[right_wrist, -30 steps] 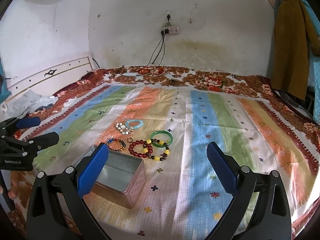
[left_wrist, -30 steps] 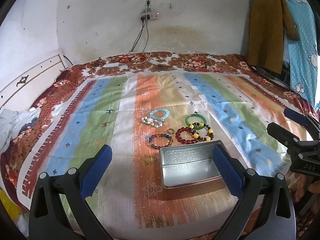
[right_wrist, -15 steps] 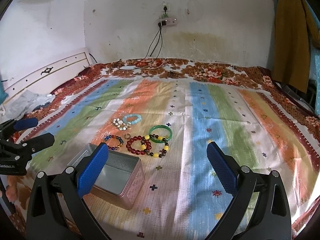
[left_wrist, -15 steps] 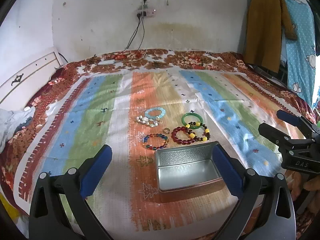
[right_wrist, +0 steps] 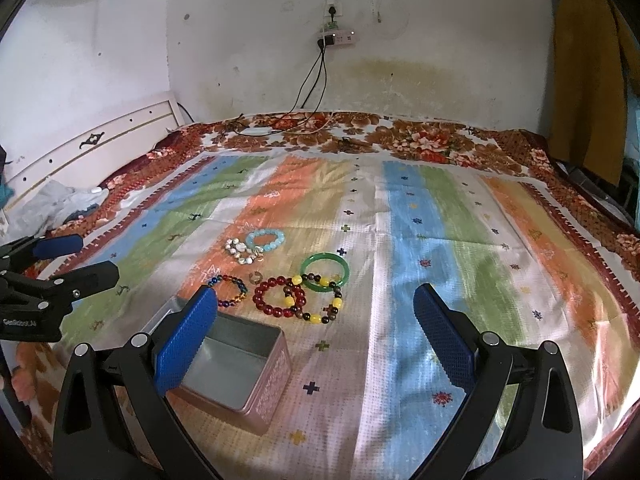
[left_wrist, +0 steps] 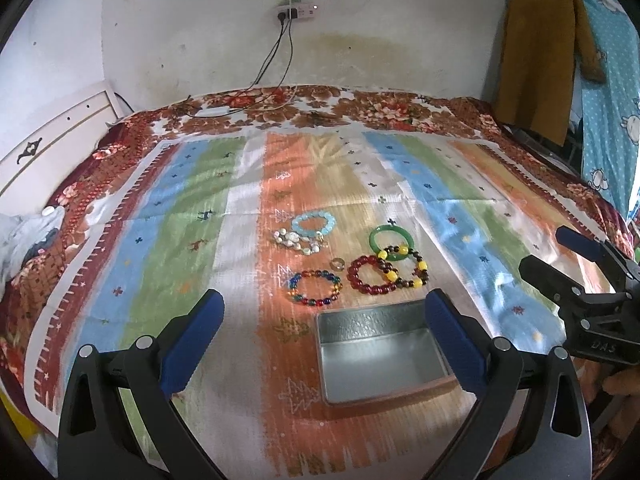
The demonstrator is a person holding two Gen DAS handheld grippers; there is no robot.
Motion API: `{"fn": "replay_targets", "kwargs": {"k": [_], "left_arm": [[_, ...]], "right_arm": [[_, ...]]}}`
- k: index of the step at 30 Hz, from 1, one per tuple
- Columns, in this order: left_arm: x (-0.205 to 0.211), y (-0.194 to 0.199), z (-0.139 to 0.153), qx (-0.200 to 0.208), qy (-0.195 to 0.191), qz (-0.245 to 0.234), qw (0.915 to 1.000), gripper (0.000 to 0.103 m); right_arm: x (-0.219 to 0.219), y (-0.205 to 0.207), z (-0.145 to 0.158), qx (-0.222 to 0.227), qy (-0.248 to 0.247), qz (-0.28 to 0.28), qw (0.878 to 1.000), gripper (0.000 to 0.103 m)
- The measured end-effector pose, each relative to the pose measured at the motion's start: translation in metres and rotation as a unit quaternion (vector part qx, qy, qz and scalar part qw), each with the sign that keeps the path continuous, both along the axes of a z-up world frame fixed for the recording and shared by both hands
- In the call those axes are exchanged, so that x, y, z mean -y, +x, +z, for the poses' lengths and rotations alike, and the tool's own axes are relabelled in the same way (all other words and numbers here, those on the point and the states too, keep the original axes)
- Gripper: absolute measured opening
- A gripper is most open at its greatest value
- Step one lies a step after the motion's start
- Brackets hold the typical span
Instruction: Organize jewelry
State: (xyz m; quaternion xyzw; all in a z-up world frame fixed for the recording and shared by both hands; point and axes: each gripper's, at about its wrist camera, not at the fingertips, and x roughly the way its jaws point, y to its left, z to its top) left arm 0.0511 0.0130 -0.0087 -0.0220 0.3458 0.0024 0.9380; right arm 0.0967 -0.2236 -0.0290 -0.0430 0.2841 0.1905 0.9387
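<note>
Both the left gripper (left_wrist: 324, 322) and right gripper (right_wrist: 316, 318) hang spread and empty above the bed; the bracelets (left_wrist: 362, 258) lie clustered just beyond the empty tin (left_wrist: 380, 356) (some overlapping), so lifting one may drag another.

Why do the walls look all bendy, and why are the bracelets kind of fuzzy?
Both wrist cameras use fisheye lenses, so straight edges bow, like the headboard in the right wrist view. In the left wrist view the striped blanket looks smeared, likely motion blur, and the multicolored bead bracelet is soft. In the right wrist view the red bead bracelet is crisper, and the open tin box shines dully inside.
</note>
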Motion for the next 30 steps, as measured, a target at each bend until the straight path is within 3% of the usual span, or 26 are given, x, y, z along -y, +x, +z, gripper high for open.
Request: {"fn": "replay_targets", "kwargs": {"k": [25,30], "left_arm": [[-0.012,0.077,-0.001,-0.019,0.020,0.007,0.9996,0.098],[-0.023,0.095,-0.011,-0.052,-0.005,0.016,0.9985,0.098]], "right_arm": [[-0.005,0.065,0.003,-0.041,0.018,-0.011,0.999,0.099],[-0.010,0.079,-0.002,-0.047,-0.007,-0.018,0.999,0.099]]}}
